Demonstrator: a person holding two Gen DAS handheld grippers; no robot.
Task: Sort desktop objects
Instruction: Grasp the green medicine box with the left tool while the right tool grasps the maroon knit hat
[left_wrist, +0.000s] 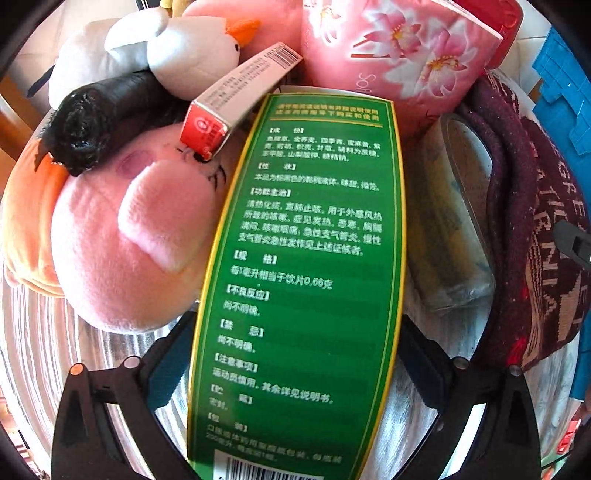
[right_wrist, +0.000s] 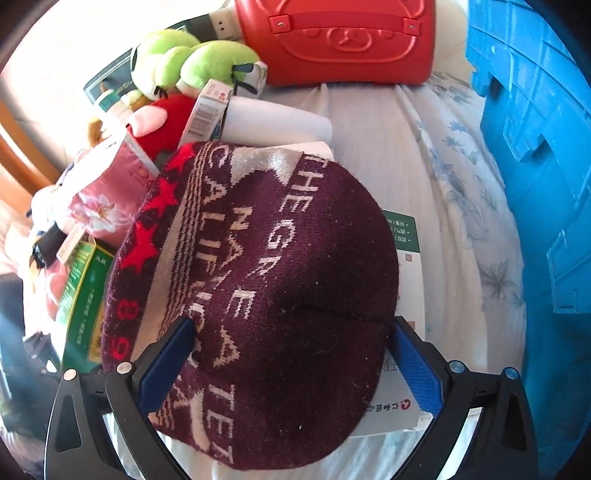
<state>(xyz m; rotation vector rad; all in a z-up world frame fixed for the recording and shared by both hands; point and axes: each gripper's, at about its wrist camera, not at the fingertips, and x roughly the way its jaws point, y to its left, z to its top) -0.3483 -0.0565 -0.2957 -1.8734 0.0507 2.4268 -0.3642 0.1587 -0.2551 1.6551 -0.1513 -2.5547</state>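
Grippers are both down on the pile now, each lined up on its own target, so this reads as the reach-and-grasp step of the sort, with nothing lifted yet. Over on the left, the left gripper points steeply down with its jaws spread wide either side of the green medicine box; the box lies lengthwise between the pads, and I can't say for certain the pads touch its sides, so call it straddled, not clamped. It sits wedged between the pink pig plush and a clear case, with a small red-ended carton resting across its far end. On the other side, the right gripper tilts down over the maroon knit hat, jaws apart with the blue pads flanking the hat's near end, seemingly just at the fabric. The hat lies on top of white cartons on the patterned cloth, and the blue crate stands off to the side, a likely bin. Next call, I'd judge: close squarely on the box's long sides and lift it straight out so the carton doesn't tumble; the hat needs a deep pinch, being soft enough to slip.
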